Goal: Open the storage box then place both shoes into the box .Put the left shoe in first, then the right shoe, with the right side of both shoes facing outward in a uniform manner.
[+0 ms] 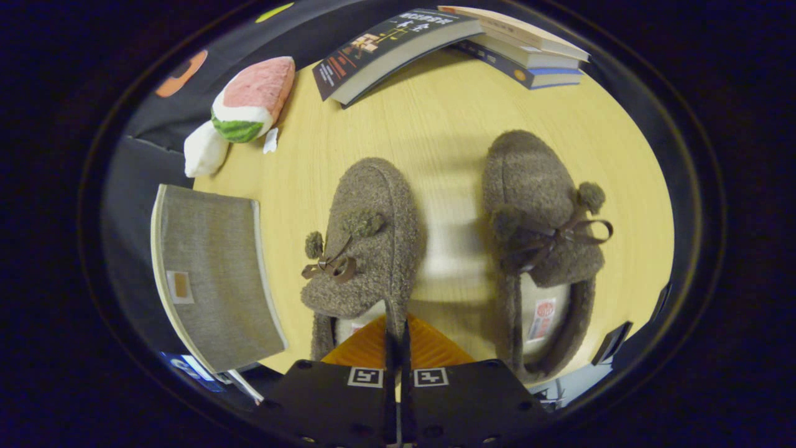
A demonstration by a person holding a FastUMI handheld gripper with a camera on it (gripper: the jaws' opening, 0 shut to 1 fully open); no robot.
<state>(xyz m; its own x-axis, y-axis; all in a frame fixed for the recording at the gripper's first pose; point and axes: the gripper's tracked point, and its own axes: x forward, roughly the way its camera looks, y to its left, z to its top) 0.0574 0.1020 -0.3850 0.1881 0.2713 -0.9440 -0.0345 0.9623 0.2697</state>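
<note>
Looking down over the gripper at two slippers on the bench.
hidden: heel end of the left shoe [364,242] is covered by the gripper body; the near end of the storage box [214,277] runs off past the bench edge, so its opening can't be made out.
hard to tell: whether the fingertips actually pinch the left shoe's collar edge or just sit above it; contact is not clear.
gripper: gripper [397,339] has its fingers drawn together with barely a slit between them, tips right at the inner rim of the left shoe's opening.
left shoe: just ahead of the fingers, slightly to their left, toe pointing away; brown fuzzy upper, small ribbon bow, two pom-poms, pale lining.
right shoe: right shoe [538,242] lies ahead and to the right of the fingers, apart from the left one, toe pointing away; same fuzzy brown fabric, darker bow, pom-poms, a label on the pale insole.
storage box: left of the left shoe, near it; grey woven cloth, pale trim, small tan patch, flat face up, looks closed.
bench: bench [435,130] is light wood grain, smooth.
beyond: watermelon-slice plush [252,99] far left past the box; books [454,43] stacked at the far side.
</note>
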